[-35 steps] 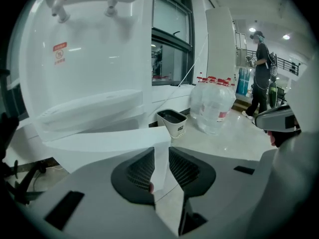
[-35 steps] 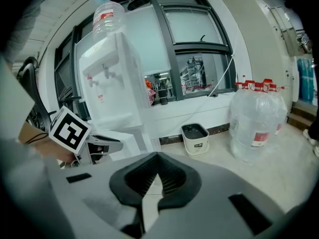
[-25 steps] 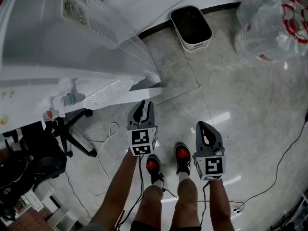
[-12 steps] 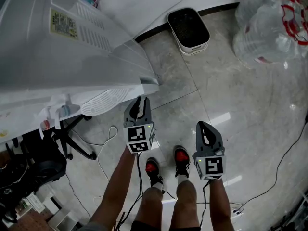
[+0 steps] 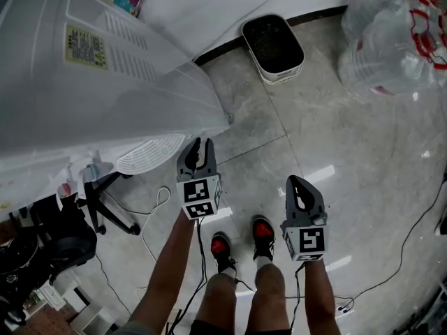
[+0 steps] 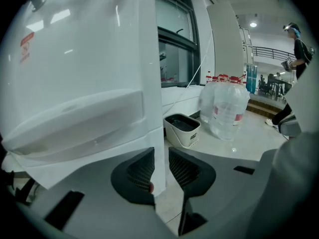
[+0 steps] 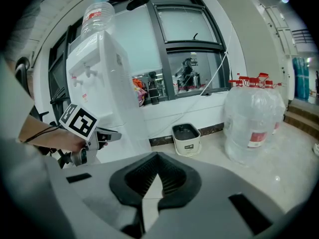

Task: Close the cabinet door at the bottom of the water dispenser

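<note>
The white water dispenser [image 5: 105,96] fills the upper left of the head view, with its drip tray [image 5: 150,154] facing me. My left gripper [image 5: 199,145] reaches in low at its front, just below the tray. In the left gripper view the free edge of the white cabinet door [image 6: 89,83] runs down between the jaws of that gripper [image 6: 160,171], which are shut on it. The right gripper view shows the left gripper [image 7: 107,136] against the dispenser's [image 7: 117,83] lower part. My right gripper [image 5: 299,183] hangs over bare floor, shut [image 7: 157,158] and holding nothing.
A white bucket [image 5: 274,42] stands by the wall behind the dispenser. Large water bottles [image 5: 398,33] stand at the right. A black chair base [image 5: 105,201] and loose cables [image 5: 157,194] lie at the left. My red-toed shoes [image 5: 241,239] are between the grippers. A person [image 6: 299,54] stands far off.
My left gripper has shifted up and left toward the dispenser. The white door ledge that stuck out by the dispenser's lower corner no longer shows. The right gripper has barely moved.
</note>
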{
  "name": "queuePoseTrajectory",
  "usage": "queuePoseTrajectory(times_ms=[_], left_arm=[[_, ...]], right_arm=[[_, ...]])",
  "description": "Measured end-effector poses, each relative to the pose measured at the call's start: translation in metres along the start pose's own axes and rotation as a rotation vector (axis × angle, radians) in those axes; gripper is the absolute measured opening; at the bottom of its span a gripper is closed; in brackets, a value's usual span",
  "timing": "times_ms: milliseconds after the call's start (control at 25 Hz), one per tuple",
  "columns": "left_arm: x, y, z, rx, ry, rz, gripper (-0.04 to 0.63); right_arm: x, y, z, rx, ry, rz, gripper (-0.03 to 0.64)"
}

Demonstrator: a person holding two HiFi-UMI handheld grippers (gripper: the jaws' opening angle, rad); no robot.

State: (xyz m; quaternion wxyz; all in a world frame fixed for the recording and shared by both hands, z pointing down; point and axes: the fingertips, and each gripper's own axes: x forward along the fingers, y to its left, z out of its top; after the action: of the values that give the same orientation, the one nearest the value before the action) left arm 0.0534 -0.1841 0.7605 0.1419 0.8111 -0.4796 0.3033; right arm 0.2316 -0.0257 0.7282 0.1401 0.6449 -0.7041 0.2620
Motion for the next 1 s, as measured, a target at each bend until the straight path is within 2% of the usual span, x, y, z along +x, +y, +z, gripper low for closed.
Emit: queuePoseTrajectory(times_ms=[480,1000], left_arm=[[-0.022,-0.017,0.009,-0.006,0.001,-0.038,0.107],[-0.125,-0.021,0.072,-0.027,-0.063,-0.048,0.075]], right_arm=[[-0.013,0.003,0.026,-0.022,-0.017,-0.003,0.017],[-0.074,0.041,0.104,-0.084,-0.061,0.028,0.017]])
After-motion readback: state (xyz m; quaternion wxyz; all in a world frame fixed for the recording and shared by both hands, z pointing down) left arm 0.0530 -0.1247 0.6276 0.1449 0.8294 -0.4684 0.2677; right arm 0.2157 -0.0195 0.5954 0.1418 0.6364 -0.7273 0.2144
